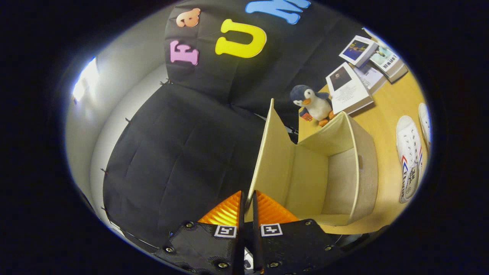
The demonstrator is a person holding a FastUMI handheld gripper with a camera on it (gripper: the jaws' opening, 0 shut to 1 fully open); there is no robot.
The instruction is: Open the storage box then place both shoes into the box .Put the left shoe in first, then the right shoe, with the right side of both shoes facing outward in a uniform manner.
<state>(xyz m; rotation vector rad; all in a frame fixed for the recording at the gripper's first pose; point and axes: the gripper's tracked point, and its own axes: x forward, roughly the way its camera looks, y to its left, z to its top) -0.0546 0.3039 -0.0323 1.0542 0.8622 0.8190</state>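
A beige fabric storage box [344, 172] lies open on the wooden table, its inside bare. Its lid [273, 160] stands swung up, and my gripper [247, 206] is shut on the lid's near edge, one orange finger [225, 212] on each side of the thin panel. Two white lace-up shoes lie on the table beyond the box, to the right: one shoe [409, 156] close to the box, the other shoe [425, 126] just past it, partly cut off.
A plush penguin [313, 103] stands behind the box. Several books [349, 89] lie on the wooden table [389, 107] further back. The black cloth wall hangs to the left of the lid.
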